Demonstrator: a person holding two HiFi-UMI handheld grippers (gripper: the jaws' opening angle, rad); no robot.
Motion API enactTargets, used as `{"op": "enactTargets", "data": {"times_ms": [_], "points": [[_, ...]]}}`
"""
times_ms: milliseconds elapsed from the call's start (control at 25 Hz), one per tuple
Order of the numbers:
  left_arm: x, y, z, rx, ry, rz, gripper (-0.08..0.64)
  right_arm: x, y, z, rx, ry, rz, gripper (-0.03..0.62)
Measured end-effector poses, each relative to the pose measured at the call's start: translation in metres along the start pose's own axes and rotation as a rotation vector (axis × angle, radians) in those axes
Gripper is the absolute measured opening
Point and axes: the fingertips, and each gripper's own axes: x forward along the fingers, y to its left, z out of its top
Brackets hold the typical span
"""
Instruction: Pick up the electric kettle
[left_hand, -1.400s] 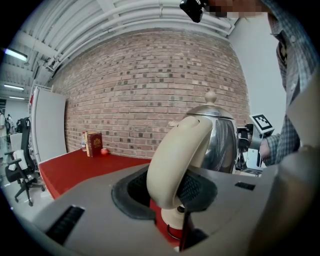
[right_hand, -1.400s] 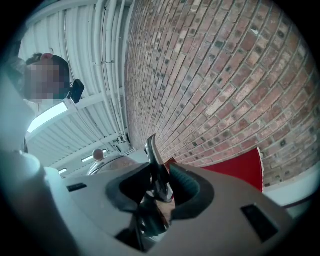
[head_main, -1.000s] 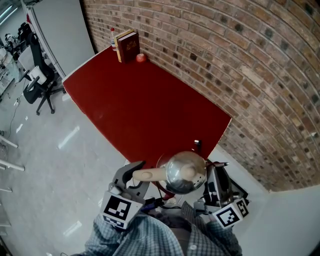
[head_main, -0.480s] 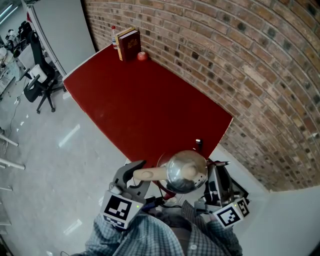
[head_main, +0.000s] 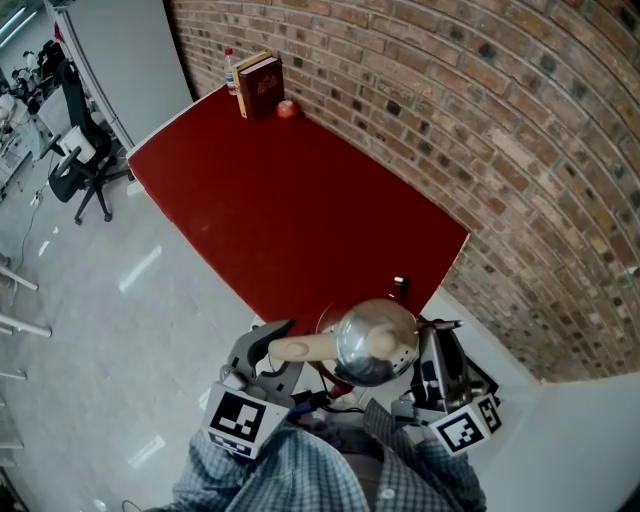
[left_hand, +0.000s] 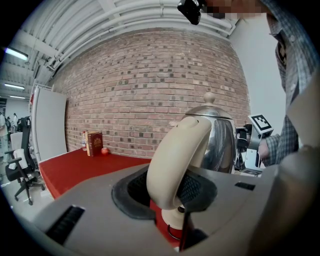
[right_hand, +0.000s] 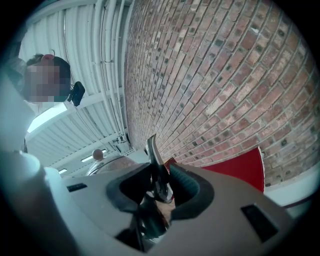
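The electric kettle (head_main: 376, 343) is a shiny steel pot with a knobbed lid and a cream handle (head_main: 300, 348). It hangs over the near corner of the red table (head_main: 290, 210). My left gripper (head_main: 268, 347) is shut on the cream handle (left_hand: 175, 160), which fills the gap between its dark pads in the left gripper view (left_hand: 172, 187). My right gripper (head_main: 432, 345) is on the kettle's other side. Its pads are closed on the steel spout (right_hand: 154, 155) in the right gripper view (right_hand: 159, 187). The kettle's underside is hidden.
A brick wall (head_main: 480, 130) runs along the table's far side. At the far corner stand a dark red book (head_main: 262, 85), a small bottle (head_main: 230, 68) and a red ball-like thing (head_main: 288, 109). A small dark object (head_main: 400, 285) sits near the table's edge. Office chairs (head_main: 75, 165) stand on the floor at left.
The kettle and both grippers keep their places. Only the head view has drifted a little.
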Motion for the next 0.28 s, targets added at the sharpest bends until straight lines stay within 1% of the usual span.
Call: {"op": "enactTargets", "data": {"times_ms": [280], "points": [[0.0007, 0.0002, 0.0015, -0.003, -0.006, 0.008, 0.1, 0.0024, -0.001, 0.0016, 0.005, -0.002, 0.004, 0.118]]}}
